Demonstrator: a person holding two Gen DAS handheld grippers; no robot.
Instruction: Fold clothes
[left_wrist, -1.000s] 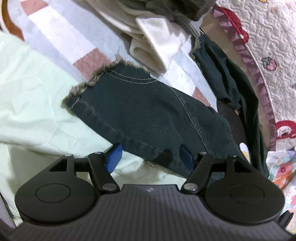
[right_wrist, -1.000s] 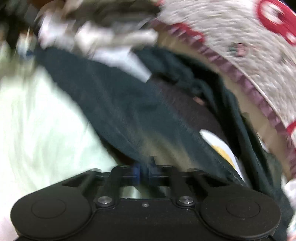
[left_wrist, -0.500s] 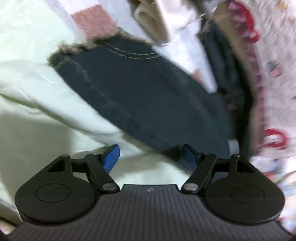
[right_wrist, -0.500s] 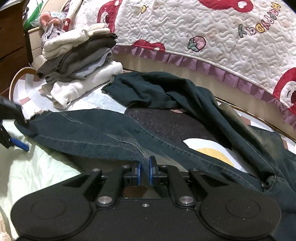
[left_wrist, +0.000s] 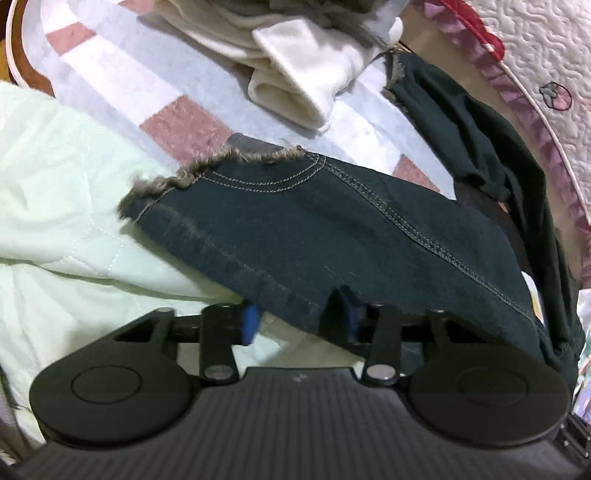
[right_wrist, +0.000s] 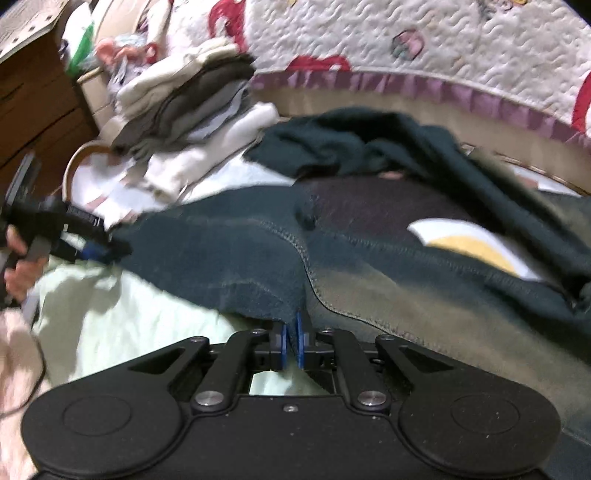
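Note:
Dark blue jeans (left_wrist: 332, 240) with a frayed hem lie across a pale green quilt (left_wrist: 55, 192). My left gripper (left_wrist: 300, 317) is at the near edge of one leg. Its jaws are closing with that denim edge between the blue pads (left_wrist: 249, 321), and a gap still shows. In the right wrist view the left gripper (right_wrist: 88, 253) and the hand holding it are at the far left, by the hem. My right gripper (right_wrist: 290, 334) is shut on the jeans (right_wrist: 229, 258) at a seam near the front edge.
A stack of folded clothes (right_wrist: 192, 103) stands at the back left, and its white bottom piece (left_wrist: 295, 74) lies just past the hem. A dark green garment (right_wrist: 369, 147) sprawls behind the jeans. A quilted cover with red shapes (right_wrist: 369, 37) rises at the back. A wooden cabinet (right_wrist: 33, 96) stands far left.
The left gripper's jaws have narrowed around the denim edge, which now lies between the pads. The right gripper stays shut on the jeans, and its view has rolled and shifted.

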